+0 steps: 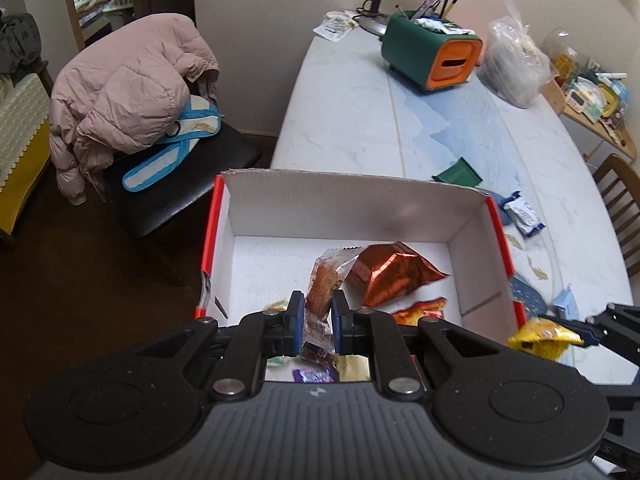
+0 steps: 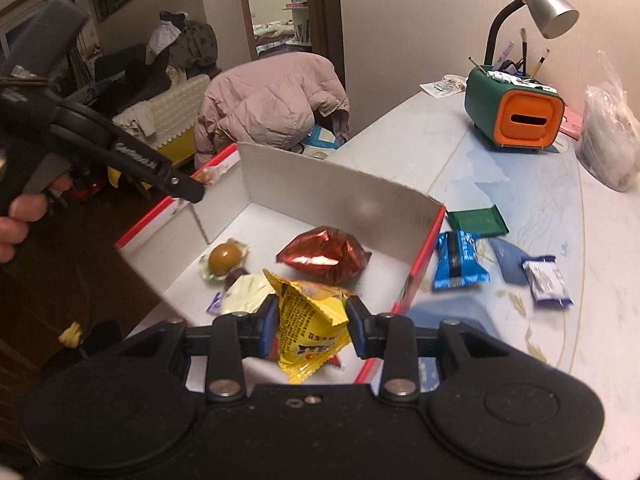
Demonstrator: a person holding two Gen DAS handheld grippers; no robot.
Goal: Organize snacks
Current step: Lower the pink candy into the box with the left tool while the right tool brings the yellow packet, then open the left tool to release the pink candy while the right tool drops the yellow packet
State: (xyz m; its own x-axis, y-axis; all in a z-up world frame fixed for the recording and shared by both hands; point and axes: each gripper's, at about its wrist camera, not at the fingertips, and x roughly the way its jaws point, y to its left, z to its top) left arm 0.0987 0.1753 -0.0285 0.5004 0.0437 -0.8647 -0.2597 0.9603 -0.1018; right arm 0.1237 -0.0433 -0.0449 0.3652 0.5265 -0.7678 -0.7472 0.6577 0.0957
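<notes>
A white cardboard box with red outer sides (image 1: 344, 204) (image 2: 320, 188) stands at the table's near left corner. My left gripper (image 1: 317, 306) hovers over it, shut on a clear-wrapped brown biscuit (image 1: 320, 280). My right gripper (image 2: 312, 320) is shut on a yellow snack packet (image 2: 308, 328) (image 1: 540, 336) above the box's near right edge. In the box lie a copper-red foil packet (image 1: 392, 276) (image 2: 326, 256), an orange packet (image 1: 420, 310), a round brown sweet (image 2: 226, 260) and a cream packet (image 2: 244, 294). The left gripper (image 2: 188, 190) shows in the right wrist view, a hand (image 2: 16, 216) holding it.
On the table right of the box lie a blue packet (image 2: 460, 260), a white-and-blue packet (image 2: 546, 280) and a green tray (image 2: 478, 220). Farther back stand a green-and-orange organiser (image 2: 516, 116), a desk lamp (image 2: 548, 8) and a plastic bag (image 2: 608, 140). A chair with a pink jacket (image 1: 128, 92) stands left.
</notes>
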